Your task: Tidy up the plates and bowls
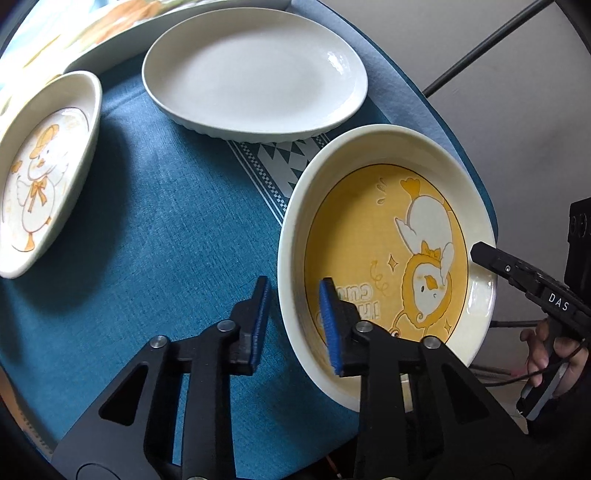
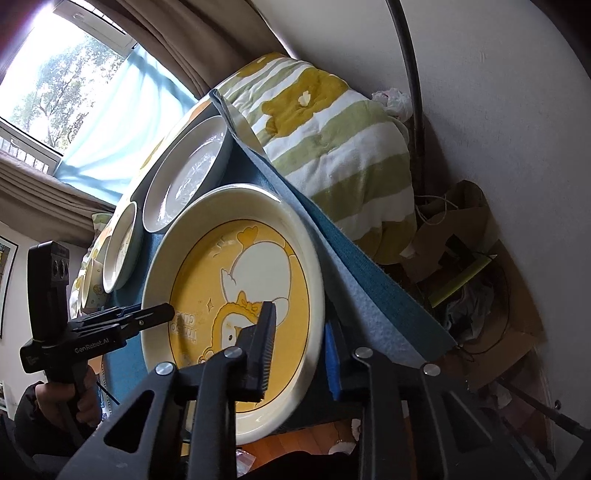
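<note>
A round plate with a yellow centre and a cartoon duck [image 1: 369, 229] [image 2: 207, 280] lies at the right corner of the blue-clothed table, its near part past the table edge. My left gripper [image 1: 293, 317] is shut on its left rim, one blue pad inside the plate and one outside. My right gripper [image 2: 299, 347] is shut on the opposite rim, the rim pinched between its pads. Each gripper shows in the other's view: the right one [image 1: 484, 254] at the plate's far rim, the left one [image 2: 162, 314] at the left edge, held by a hand.
A plain white oval plate [image 1: 255, 77] [image 2: 188, 173] sits behind the yellow one. At the left is a white plate with a duck drawing [image 1: 40, 170] [image 2: 120, 247], and a larger dish [image 1: 147, 29] at the back. A striped blanket [image 2: 332, 147] and cardboard clutter [image 2: 461, 240] lie beyond the table edge.
</note>
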A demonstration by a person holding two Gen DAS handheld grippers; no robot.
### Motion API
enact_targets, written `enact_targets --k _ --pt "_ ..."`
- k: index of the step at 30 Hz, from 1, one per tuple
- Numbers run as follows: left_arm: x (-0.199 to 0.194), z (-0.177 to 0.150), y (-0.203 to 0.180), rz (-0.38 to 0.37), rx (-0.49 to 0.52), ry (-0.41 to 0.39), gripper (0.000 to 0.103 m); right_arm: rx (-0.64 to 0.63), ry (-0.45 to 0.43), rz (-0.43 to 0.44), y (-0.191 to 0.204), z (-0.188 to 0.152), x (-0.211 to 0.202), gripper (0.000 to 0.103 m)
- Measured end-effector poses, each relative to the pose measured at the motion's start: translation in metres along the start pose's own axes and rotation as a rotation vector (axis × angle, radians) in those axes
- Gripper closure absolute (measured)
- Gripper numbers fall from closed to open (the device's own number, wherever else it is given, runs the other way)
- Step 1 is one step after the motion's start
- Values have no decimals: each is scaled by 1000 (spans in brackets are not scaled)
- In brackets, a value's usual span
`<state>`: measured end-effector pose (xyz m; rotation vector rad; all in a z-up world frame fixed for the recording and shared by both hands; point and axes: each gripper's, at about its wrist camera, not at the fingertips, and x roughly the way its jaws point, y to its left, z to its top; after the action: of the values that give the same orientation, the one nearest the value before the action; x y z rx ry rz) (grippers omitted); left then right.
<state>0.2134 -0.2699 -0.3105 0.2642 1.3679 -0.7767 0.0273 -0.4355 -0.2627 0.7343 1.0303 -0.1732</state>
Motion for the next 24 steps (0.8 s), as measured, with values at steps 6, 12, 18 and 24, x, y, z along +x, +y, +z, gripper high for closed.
enact_targets --k 6,12,18,24 --pt "11 4 -11 9 17 -5 85 -23 2 -16 -3 2 2 92" --pt "3 8 -19 60 53 -19 85 -69 7 -49 3 1 2 91" --pt "-11 6 -31 83 77 -51 85 -105 -2 -69 8 1 0 91" --pt "-35 -12 -33 95 65 -88 85 -141 -3 -73 16 5 -2 91"
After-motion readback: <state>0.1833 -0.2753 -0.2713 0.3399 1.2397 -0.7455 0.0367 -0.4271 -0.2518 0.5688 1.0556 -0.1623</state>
